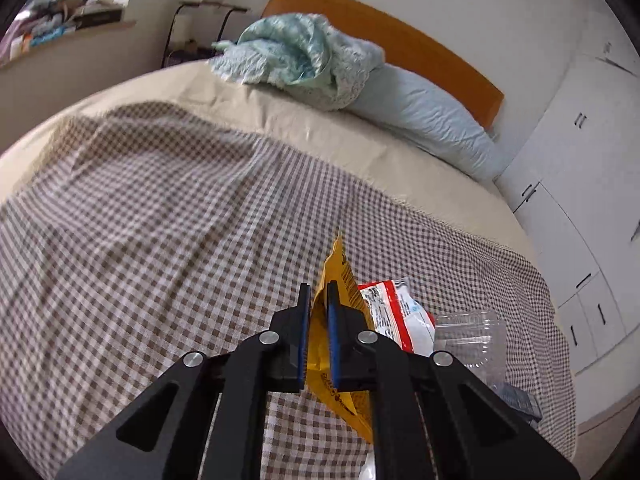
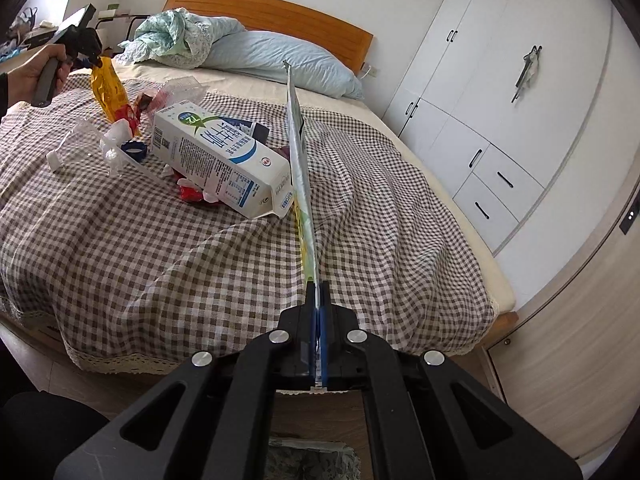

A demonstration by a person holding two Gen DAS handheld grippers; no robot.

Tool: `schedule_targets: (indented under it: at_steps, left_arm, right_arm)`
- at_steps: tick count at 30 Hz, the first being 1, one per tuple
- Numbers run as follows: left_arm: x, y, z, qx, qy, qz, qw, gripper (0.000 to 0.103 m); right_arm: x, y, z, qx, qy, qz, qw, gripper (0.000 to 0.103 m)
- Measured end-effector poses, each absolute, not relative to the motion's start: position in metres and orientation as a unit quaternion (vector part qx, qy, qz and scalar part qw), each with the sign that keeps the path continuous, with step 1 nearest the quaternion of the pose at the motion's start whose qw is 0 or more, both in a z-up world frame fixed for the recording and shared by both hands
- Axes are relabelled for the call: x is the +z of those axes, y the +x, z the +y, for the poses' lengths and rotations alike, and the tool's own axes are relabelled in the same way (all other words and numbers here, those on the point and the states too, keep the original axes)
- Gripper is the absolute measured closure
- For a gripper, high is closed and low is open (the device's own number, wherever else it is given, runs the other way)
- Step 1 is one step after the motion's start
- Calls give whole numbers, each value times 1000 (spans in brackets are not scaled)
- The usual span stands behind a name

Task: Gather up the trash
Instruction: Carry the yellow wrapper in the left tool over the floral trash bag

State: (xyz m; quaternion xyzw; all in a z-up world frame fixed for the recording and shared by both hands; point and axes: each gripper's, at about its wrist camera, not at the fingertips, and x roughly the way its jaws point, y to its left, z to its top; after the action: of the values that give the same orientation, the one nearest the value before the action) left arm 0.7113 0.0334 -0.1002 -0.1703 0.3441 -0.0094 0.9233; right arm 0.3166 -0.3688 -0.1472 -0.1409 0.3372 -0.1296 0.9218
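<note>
Trash pile on the bed, mid-left in my right view: white milk carton [image 2: 222,160] lying on its side, on top of red wrappers [image 2: 191,193]. Left of it a crushed clear plastic bottle [image 2: 86,146] and a blue cap [image 2: 134,151]. Clear plastic tray [image 2: 182,87] behind the carton. In my left view a red-and-white wrapper [image 1: 396,312] and a clear container [image 1: 474,336] lie just right of my fingers, on the cloth.

My left gripper [image 1: 319,296] is clamped on a yellow snack bag [image 1: 340,276]; bag sticks up past the fingertips and hangs out below them, pads pinching it with only a narrow gap. From the right view that bag [image 2: 106,88] dangles under the left gripper [image 2: 93,54], its lower end down among the wrappers at the far left of the pile; my left hand [image 2: 38,74] grips the handle.

My right gripper [image 2: 319,292] is closed tight on a flat silver-green foil packet [image 2: 300,160], edge-on to the camera, reaching away from the tips toward the carton's near end; cannot tell whether it touches the carton.

Surface: brown-and-white checked cloth [image 2: 200,260] over a beige sheet on a bed with an orange wooden headboard [image 2: 276,16]. Blue pillow [image 2: 280,58] and crumpled green quilt [image 2: 176,36] at the head. White wardrobe [image 2: 500,100] along the right wall. A patterned-lined bin [image 2: 312,460] is partly visible below the right gripper, on the floor.
</note>
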Motion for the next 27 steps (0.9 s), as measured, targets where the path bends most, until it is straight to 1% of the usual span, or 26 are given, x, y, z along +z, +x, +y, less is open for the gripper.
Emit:
schedule_targets:
  at_steps: [5,10,15,16,21,27]
  left_arm:
    - [-29,640,1,-16,-74,255,964,98]
    - [20,567,-24,-57,-59,225,971,98]
    - [52,466,-80,-140,-12,173,975,98]
    - [50,445,-95,-158,5,177,971,98]
    - [24,360,-152,-277,14,203,939,98]
    - [-30,317,-225,-378,31,276,883,98]
  right_arm:
    - [-135,306,-370,-109,-106,320,935,102]
    - [-113,280,-370,-109,-101,298,943,102]
    - [-103,240,-384,-115,-90,297,944,102]
    - [-105,232,-390,-117,-81,304,942,102]
    - [-135,178,-418,-141,-64,347,925,102]
    - [-215,131,-450,-159,-35,414,896,102]
